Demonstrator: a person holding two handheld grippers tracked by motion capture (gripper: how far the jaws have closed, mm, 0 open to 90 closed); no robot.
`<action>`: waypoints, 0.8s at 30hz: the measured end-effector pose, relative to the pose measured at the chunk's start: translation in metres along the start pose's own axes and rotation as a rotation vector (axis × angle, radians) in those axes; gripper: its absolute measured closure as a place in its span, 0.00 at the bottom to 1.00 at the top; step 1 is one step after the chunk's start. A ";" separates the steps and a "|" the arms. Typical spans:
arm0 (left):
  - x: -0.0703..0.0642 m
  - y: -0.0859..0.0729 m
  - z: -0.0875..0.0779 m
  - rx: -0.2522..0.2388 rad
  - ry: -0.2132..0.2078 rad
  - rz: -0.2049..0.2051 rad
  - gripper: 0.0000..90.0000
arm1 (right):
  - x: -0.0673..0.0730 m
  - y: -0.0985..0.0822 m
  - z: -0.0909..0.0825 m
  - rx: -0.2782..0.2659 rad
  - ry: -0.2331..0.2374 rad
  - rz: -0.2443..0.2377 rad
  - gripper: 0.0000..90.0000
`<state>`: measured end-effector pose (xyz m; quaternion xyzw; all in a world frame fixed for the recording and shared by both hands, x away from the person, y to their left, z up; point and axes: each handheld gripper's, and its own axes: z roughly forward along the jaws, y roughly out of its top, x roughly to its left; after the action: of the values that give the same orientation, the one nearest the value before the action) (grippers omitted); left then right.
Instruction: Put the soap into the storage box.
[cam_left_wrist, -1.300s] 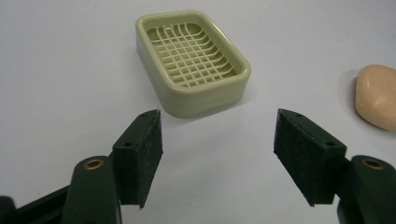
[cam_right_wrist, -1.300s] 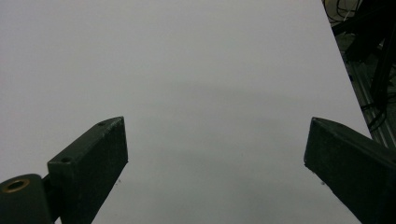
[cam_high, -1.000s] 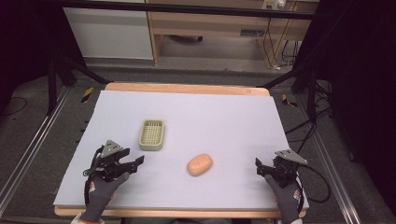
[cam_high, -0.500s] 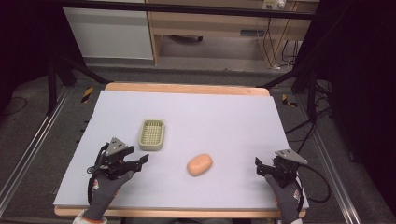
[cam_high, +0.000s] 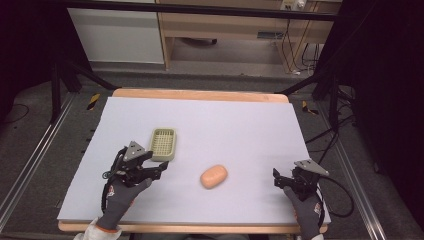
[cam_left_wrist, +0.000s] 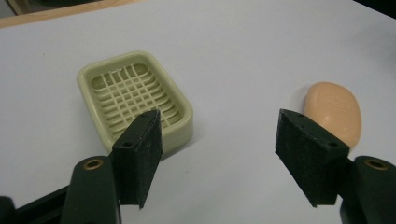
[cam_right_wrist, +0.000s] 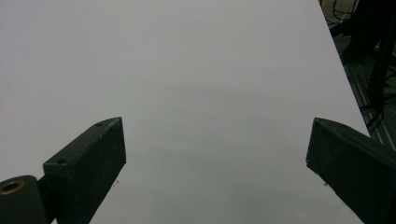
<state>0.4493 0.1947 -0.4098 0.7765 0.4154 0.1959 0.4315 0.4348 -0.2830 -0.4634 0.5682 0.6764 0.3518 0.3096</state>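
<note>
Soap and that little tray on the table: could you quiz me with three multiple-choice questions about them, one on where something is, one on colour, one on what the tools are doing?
1. Where does the soap bar lie?
A. inside the soap dish
B. on the table, apart from the dish
C. between the right tool's jaws

2. What colour is the soap dish?
A. pale green
B. bright red
C. black

3. How does the left tool stand?
A. shut on the soap bar
B. shut on the dish
C. open, holding nothing

Answers:
1. B, since the high view shows bare table surface between the peach-coloured bar and the dish.
2. A, as the left gripper view shows a pale green slotted dish, and it is empty.
3. C, because in that view its jaws stand wide apart with nothing between them; the right tool is open too.
</note>
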 end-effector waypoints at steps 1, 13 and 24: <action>-0.001 0.001 0.000 -0.001 -0.002 0.002 0.35 | 0.000 0.000 0.000 -0.001 0.000 0.000 0.06; -0.021 0.014 0.019 0.018 -0.036 0.035 0.34 | 0.001 0.001 0.001 0.002 0.002 0.000 0.06; -0.037 0.022 0.036 0.039 -0.072 0.065 0.33 | 0.003 0.001 0.002 0.002 -0.001 -0.007 0.06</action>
<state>0.4616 0.1399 -0.4096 0.8044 0.3779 0.1734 0.4243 0.4361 -0.2800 -0.4637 0.5664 0.6786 0.3497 0.3105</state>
